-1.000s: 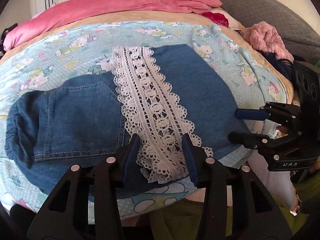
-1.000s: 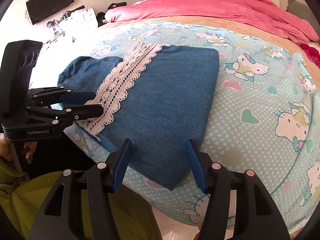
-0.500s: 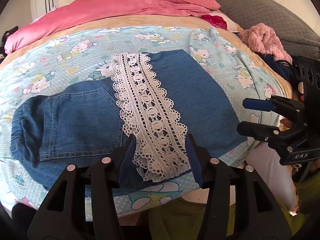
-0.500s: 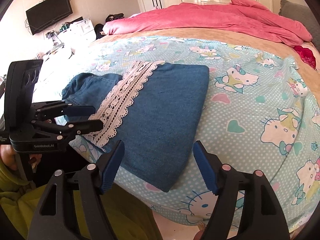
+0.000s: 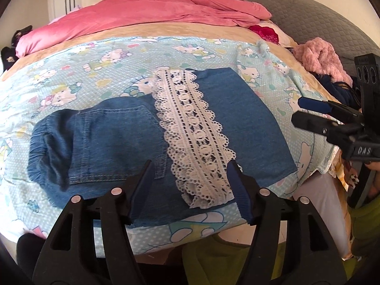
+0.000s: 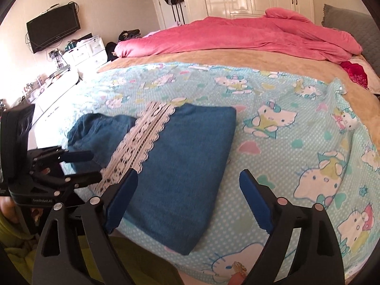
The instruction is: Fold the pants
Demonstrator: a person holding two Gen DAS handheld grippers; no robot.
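— Lying folded near the front edge of the bed (image 6: pixel 296 128), the denim pants (image 5: pixel 242 118) form a compact rectangle on the cartoon-cat sheet (image 5: pixel 95 71), their white lace trim (image 5: pixel 192 128) running across the top layer. How far along does the job look?

— Largely done, by the look of it. The legs appear doubled back over the seat, with the back pocket (image 5: pixel 114 142) and gathered waistband (image 5: pixel 45 152) showing on one side. One more fold across the middle might remain, or a last smoothing; the pictures cannot settle that.

— And the tools?

— Neither is holding anything. The left gripper (image 5: pixel 190 190) hovers over the near edge of the denim with fingers spread, the lace end visible between them. The right gripper (image 6: pixel 187 197) hangs above the folded corner, its fingers wide apart and clear of the cloth.

— Any writing?

— Little. In the left view the right gripper's body carries white letters reading "DAS" (image 5: pixel 361 150). In the right view the left gripper's label (image 6: pixel 44 200) is too blurred to read. The sheet bears only cat figures, hearts and dots. A pink duvet (image 6: pixel 249 35) is heaped at the far side of the bed, and a wall television (image 6: pixel 53 33) shows no legible brand.
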